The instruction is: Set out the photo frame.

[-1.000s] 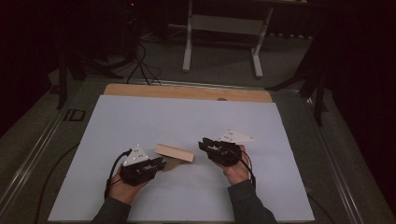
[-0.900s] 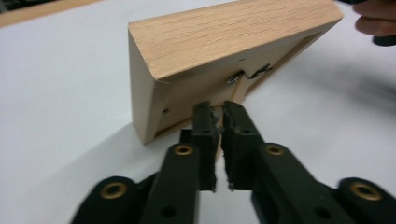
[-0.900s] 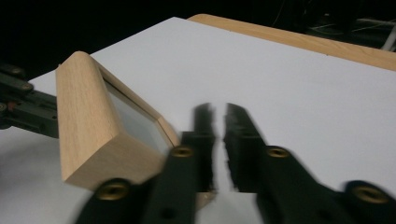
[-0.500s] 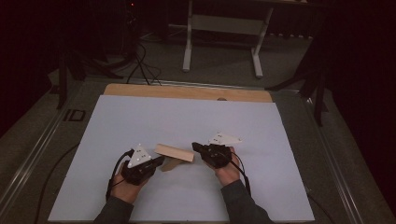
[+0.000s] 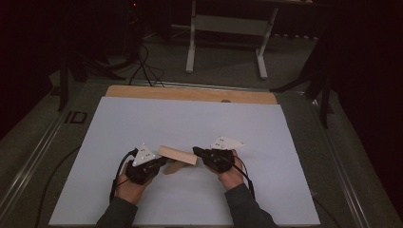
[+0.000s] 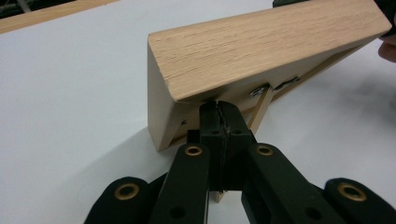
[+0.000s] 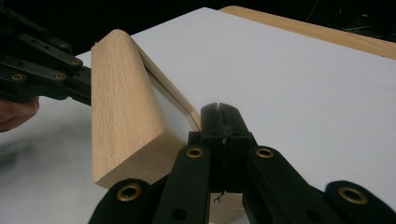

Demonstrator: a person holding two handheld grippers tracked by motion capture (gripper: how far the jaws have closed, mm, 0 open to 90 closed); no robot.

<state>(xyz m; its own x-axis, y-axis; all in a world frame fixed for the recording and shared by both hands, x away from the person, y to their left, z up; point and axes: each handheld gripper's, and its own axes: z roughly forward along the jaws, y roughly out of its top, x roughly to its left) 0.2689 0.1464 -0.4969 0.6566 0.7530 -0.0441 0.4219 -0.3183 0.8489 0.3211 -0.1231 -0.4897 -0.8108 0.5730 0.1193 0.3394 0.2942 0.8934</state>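
Jaws have just snapped shut on both sides: left gripper (image 5: 159, 163) is clamped on a thin strut under the wooden frame (image 5: 177, 155), right gripper (image 5: 198, 153) pinched on its far edge. Frame sits tilted between them, low over the white sheet (image 5: 190, 123) near the person's side.

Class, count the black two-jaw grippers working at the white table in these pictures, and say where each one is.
2. The left black two-jaw gripper is at the left end of the pale wooden frame; the right black two-jaw gripper is at its right end. Both have their jaws closed.
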